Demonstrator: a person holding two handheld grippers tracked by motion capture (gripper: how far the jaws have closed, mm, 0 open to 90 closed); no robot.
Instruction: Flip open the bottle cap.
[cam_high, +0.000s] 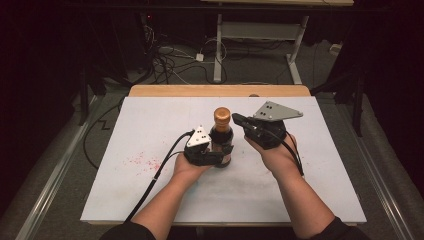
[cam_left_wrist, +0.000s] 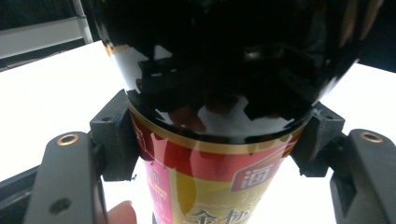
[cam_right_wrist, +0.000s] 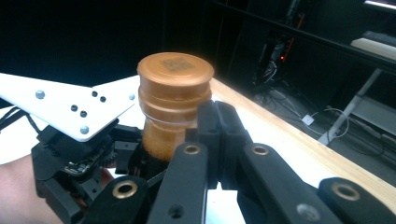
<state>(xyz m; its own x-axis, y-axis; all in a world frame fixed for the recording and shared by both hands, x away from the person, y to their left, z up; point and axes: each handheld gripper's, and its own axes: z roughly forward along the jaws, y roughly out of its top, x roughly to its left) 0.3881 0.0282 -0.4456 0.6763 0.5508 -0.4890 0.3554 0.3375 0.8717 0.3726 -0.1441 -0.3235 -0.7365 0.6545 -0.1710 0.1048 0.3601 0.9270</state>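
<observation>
the left tongs pinch the lower body of a dark glass bottle, one jaw pressed to each side just above its red-and-gold label. the right tongs, jaws pressed together with no gap between them, hover just beside the bottle's copper-coloured cap, holding nothing. the bottle stands upright near the middle of the white desk, where faint red specks lie to its left.
</observation>
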